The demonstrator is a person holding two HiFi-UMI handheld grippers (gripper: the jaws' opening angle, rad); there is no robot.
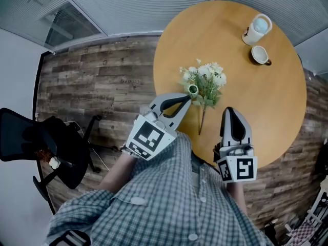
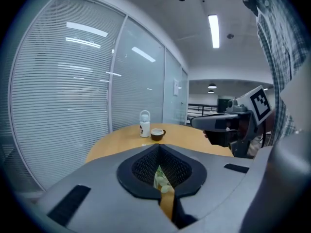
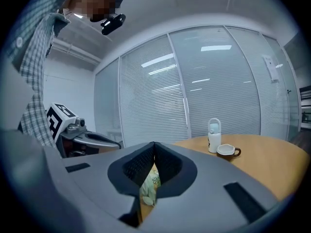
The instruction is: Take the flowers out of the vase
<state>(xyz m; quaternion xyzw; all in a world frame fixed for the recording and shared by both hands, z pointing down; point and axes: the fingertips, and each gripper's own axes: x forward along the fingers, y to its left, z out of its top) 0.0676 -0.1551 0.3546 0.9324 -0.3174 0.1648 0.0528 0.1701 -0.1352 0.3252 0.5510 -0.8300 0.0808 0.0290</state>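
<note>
A bunch of white and green flowers (image 1: pixel 207 78) lies on the round wooden table (image 1: pixel 266 111), its stems (image 1: pixel 201 121) pointing toward me. A small green vase (image 1: pixel 193 90) shows as a ring at the bunch's left edge. My left gripper (image 1: pixel 185 100) hovers just short of the vase, jaws shut with nothing between them. My right gripper (image 1: pixel 229 110) hangs to the right of the stems, also shut and empty. In the left gripper view (image 2: pixel 158 148) and the right gripper view (image 3: pixel 154 155) the flowers (image 2: pixel 160 178) (image 3: pixel 149 186) show only through the slit below the shut jaws.
A white bottle (image 1: pixel 258 28) and a brown cup (image 1: pixel 260 55) stand at the table's far right. A black office chair (image 1: pixel 46 147) sits on the wood floor to the left. Glass walls with blinds (image 1: pixel 128 6) lie beyond the table.
</note>
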